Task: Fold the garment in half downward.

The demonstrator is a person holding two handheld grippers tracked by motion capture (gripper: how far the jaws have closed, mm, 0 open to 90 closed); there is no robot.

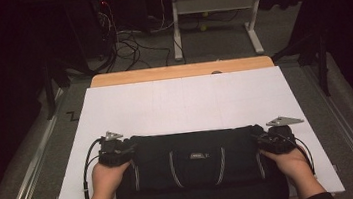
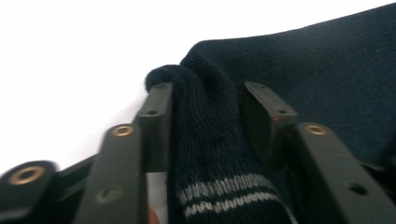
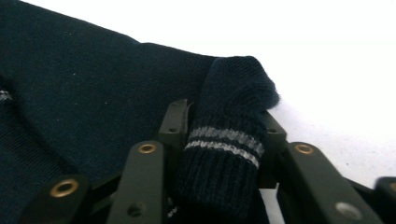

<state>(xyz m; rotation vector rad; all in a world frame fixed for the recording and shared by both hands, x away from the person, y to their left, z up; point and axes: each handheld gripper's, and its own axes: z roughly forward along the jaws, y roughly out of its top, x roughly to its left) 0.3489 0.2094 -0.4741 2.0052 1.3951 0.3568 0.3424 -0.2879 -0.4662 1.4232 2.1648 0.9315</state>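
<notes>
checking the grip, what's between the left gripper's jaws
A bunched fold of the dark sweater, its striped ribbed edge nearest the camera, fills the left gripper in the left gripper view.

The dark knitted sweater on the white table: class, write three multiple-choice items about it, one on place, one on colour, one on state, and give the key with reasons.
1. Where does the sweater lie on the white table?
A. at the far edge
B. at the near edge, by the person
C. on the floor

2. What colour are the stripes on its cuffs?
A. red
B. yellow
C. pale grey

3. What is the state of the left gripper and the right gripper?
A. each shut on a cuff
B. both open above the table
C. one lying loose

Key: B, the high view shows it between the forearms at the near edge; C, both gripper views show two pale grey bands; A, knit fabric is pinched between each gripper's jaws.
</notes>
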